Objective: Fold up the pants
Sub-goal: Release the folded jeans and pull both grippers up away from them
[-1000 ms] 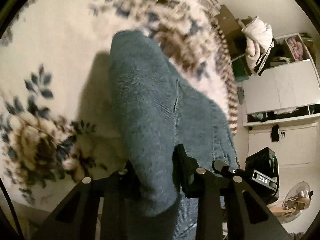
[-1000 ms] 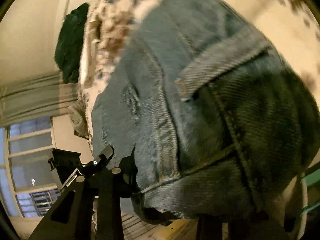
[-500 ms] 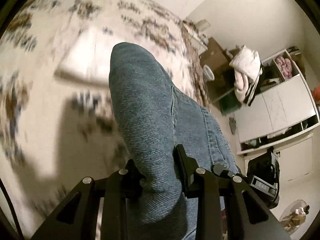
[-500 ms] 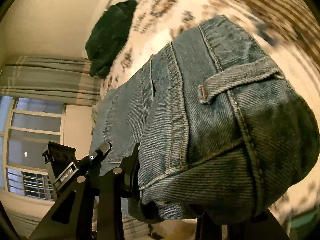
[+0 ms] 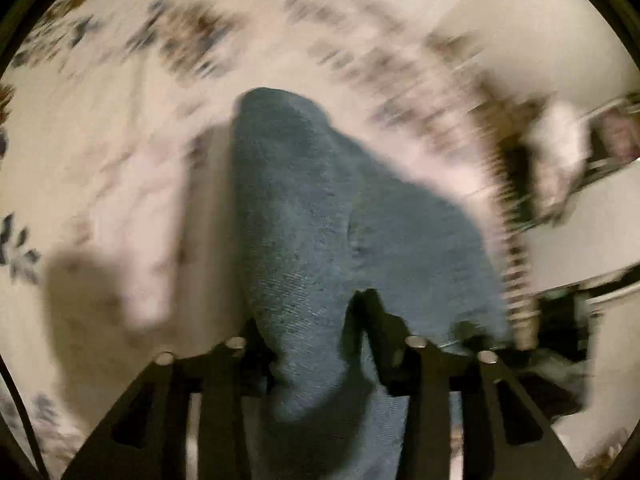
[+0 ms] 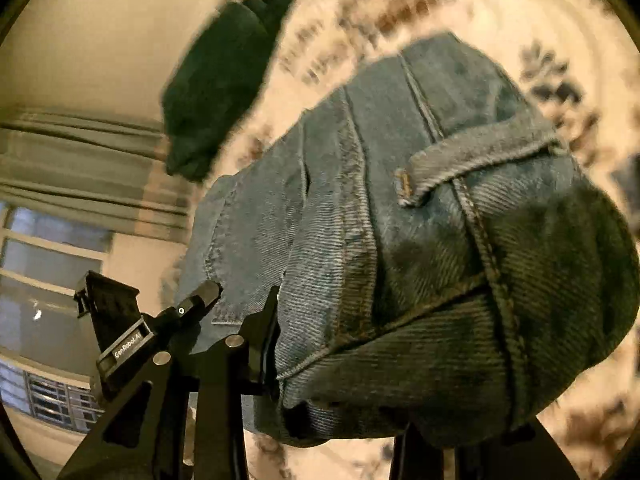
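Note:
The blue denim pants [image 5: 320, 216] hang in the air over a floral bedspread [image 5: 100, 128]. My left gripper [image 5: 310, 340] is shut on a bunched fold of the pants, which drapes over and between its fingers. My right gripper [image 6: 340, 360] is shut on the waistband end of the pants [image 6: 440, 240], where a belt loop [image 6: 472, 160] and seams show. The right finger of the right gripper is hidden under the denim. The left gripper's body shows at the lower left of the right wrist view [image 6: 116, 328].
A dark green garment [image 6: 224, 80] lies at the far end of the bedspread [image 6: 560, 32]. A window and grey curtain [image 6: 80, 168] are at the left. White shelves and cupboards [image 5: 592, 200] stand beyond the bed's edge, blurred.
Both grippers have swung with the pants; the views are blurred by motion. The bedspread now fills more of the left view, and the pants sit lower toward the bed.

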A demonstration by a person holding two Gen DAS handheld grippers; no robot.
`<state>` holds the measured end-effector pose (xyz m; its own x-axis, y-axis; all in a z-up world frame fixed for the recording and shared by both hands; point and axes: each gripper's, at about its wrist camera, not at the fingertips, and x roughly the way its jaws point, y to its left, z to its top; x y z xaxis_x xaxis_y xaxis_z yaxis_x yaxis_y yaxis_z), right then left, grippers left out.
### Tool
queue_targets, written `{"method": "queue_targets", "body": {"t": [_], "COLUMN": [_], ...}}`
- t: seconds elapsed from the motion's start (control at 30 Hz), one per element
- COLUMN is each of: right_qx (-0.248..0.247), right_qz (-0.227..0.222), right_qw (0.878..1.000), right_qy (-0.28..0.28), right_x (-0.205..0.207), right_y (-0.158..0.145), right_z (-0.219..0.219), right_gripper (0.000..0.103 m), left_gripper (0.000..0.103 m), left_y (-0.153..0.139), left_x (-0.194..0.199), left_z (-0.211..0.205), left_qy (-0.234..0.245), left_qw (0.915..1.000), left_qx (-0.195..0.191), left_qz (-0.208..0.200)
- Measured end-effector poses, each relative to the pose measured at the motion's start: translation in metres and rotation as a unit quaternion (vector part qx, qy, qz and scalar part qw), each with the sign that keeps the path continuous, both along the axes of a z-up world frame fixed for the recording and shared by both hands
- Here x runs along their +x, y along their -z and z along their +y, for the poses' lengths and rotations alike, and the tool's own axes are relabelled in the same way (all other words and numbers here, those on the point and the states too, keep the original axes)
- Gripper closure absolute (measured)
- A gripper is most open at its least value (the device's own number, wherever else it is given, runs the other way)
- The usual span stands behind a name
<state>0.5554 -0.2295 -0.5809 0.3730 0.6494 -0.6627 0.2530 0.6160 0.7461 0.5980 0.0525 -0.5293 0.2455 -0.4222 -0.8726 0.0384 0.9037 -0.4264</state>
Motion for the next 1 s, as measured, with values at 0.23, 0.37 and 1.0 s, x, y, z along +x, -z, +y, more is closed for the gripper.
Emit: {"method": "queue_targets", "body": {"t": [0.23, 0.37, 1.0], "right_qx": [-0.081, -0.26, -0.39], "right_qz": [0.031, 0.025, -0.011], "right_qw": [0.996, 0.964, 0.919], "right_qy": [-0.032, -0.049, -0.053], "right_x": [-0.015, -0.026, -0.11], "right_y": [-0.01, -0.046, -0.19], "right_z": [0.01, 0.021, 0.043], "right_gripper": [0.011, 0.008, 0.003], "left_gripper": [0.029, 0.004, 0.004], "left_y": [-0.01, -0.032, -0.148], "left_x": [-0.049, -0.075, -0.139], "left_z": [0.017, 0.004, -0.031], "left_qy": [-0.031, -0.042, -0.058], "left_qw": [0.9984, 0.9903, 0.9648], "left_qx": [0.047, 0.127, 0.243], "left_qz": [-0.011, -0.037, -0.083]}}
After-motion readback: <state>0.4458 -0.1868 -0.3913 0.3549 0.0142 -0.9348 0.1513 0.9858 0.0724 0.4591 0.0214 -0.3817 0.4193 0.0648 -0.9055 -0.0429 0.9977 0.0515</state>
